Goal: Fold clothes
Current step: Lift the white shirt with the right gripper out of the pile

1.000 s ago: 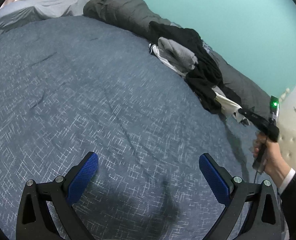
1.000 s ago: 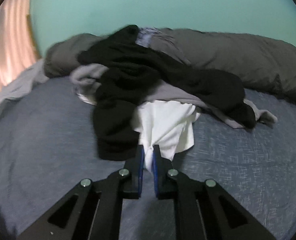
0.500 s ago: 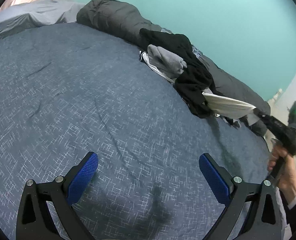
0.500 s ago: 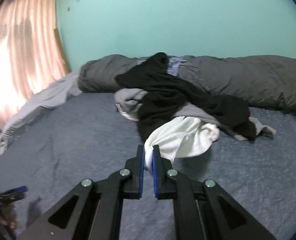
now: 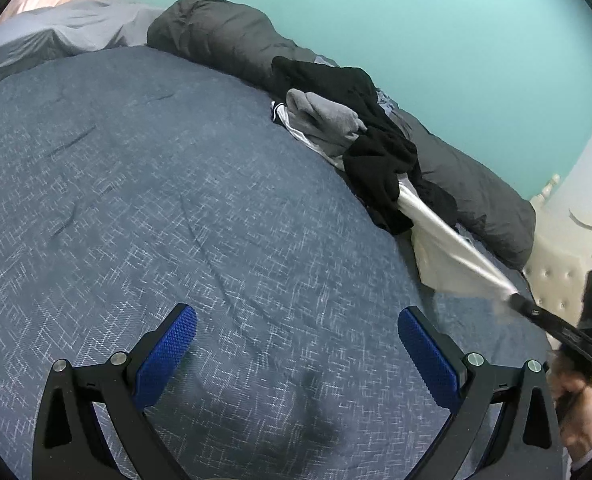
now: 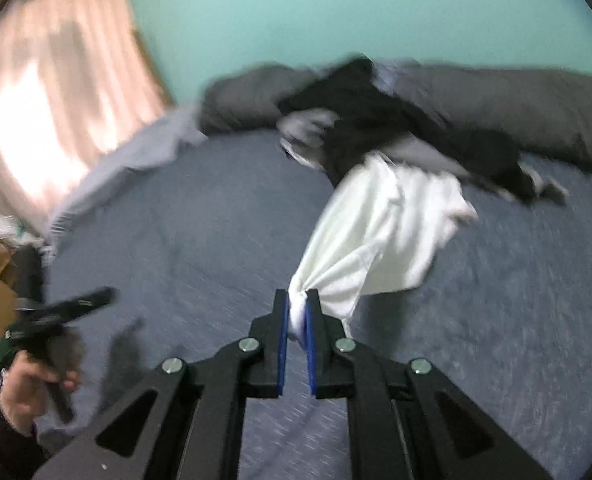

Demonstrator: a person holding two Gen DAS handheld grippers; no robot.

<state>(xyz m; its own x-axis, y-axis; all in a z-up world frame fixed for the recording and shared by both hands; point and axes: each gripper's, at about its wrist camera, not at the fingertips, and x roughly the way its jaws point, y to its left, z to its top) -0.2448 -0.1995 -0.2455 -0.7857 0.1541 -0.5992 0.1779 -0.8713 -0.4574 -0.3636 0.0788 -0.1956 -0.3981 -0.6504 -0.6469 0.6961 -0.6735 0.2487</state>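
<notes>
While the right gripper (image 6: 297, 316) pinches a bunched corner of the white garment (image 6: 380, 236) between its blue pads, the cloth stretches taut back to the clothes pile (image 5: 360, 136), its far end caught under a black garment (image 5: 380, 164). That pile lies on the blue bedspread (image 5: 155, 184) against a rolled grey duvet (image 5: 223, 36) along the teal wall. Over bare bedspread, well apart from the pile, the left gripper (image 5: 296, 340) hovers with jaws spread wide, holding nothing.
</notes>
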